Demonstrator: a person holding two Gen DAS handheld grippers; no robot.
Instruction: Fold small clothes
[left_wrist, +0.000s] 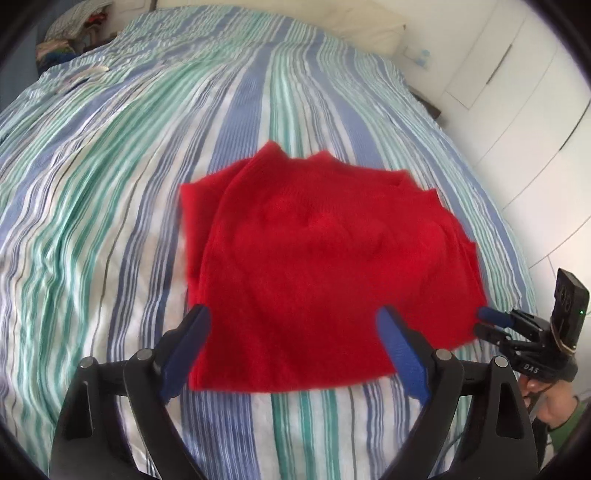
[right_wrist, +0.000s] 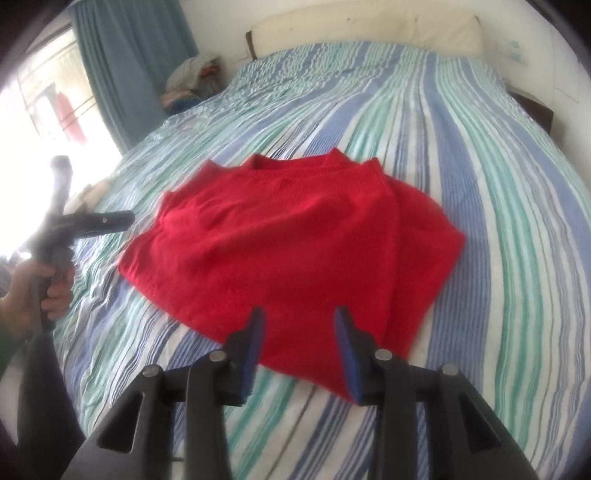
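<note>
1. We see the red garment lying flat on the striped bed, already doubled over itself, its ribbed band on the far side from both tongs.
2. The left tongs stand released, jaws spread wide over the garment's near edge, nothing between the pads; the cloth lies just ahead of and below them.
3. The right tongs are also released, jaws partly apart, hovering over the near edge toward its right-hand corner; no cloth is pinched.
4. The relation that we judge matters: the garment lies straight ahead of both tongs, and its long axis runs across our line of reach, from the left tongs' side to the right's. Each is near its own end of that near edge; neither is clearly nearer.
5. Seen from the left wrist, the right tongs sit just beside the garment's right corner.
6. We judge the next fold would call for gripping the near edge at both ends and carrying it toward the far band.
7. No container holds anything here; a heap of other clothes lies well apart, beyond the bed's far left.
</note>
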